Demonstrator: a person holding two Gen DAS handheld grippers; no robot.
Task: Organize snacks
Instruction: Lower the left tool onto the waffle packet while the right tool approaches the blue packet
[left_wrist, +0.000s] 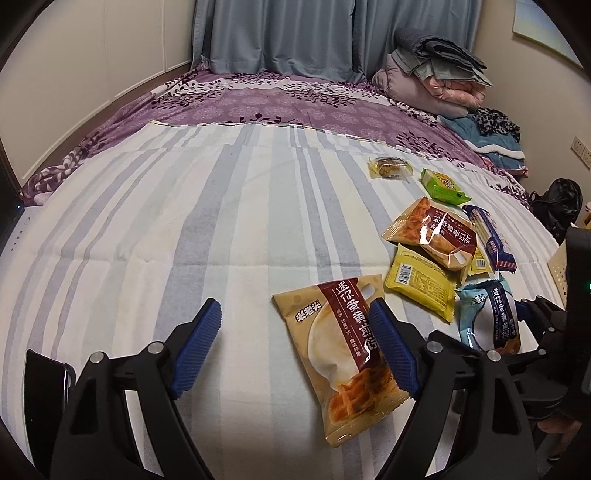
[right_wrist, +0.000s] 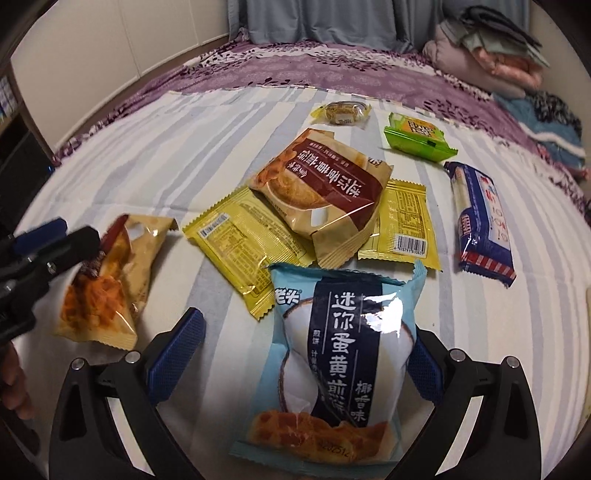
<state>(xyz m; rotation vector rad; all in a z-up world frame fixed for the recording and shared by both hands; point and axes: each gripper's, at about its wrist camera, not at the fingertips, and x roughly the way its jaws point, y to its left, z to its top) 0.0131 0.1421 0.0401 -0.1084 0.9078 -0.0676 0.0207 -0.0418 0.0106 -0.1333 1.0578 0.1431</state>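
Snack packets lie on a striped sheet (left_wrist: 147, 221). In the left wrist view, a tan waffle packet (left_wrist: 347, 354) lies by my open left gripper (left_wrist: 295, 332); the right finger (left_wrist: 391, 347) rests over its right edge. In the right wrist view, my open right gripper (right_wrist: 310, 354) straddles a light-blue waffle packet (right_wrist: 340, 354), which also shows in the left wrist view (left_wrist: 491, 317). Beyond lie a tan packet (right_wrist: 325, 192) on two yellow packets (right_wrist: 240, 236) (right_wrist: 402, 221), a blue-white packet (right_wrist: 480, 218), a green packet (right_wrist: 417, 136) and a small cake (right_wrist: 341, 112). The tan waffle packet (right_wrist: 110, 280) lies at the left.
A purple floral bedspread (left_wrist: 277, 99) covers the far bed, with folded blankets (left_wrist: 436, 70) at the back right. Curtains (left_wrist: 280, 33) hang behind. A white perforated basket edge (left_wrist: 557, 273) shows at the right. A dark object (left_wrist: 44, 384) lies near the left.
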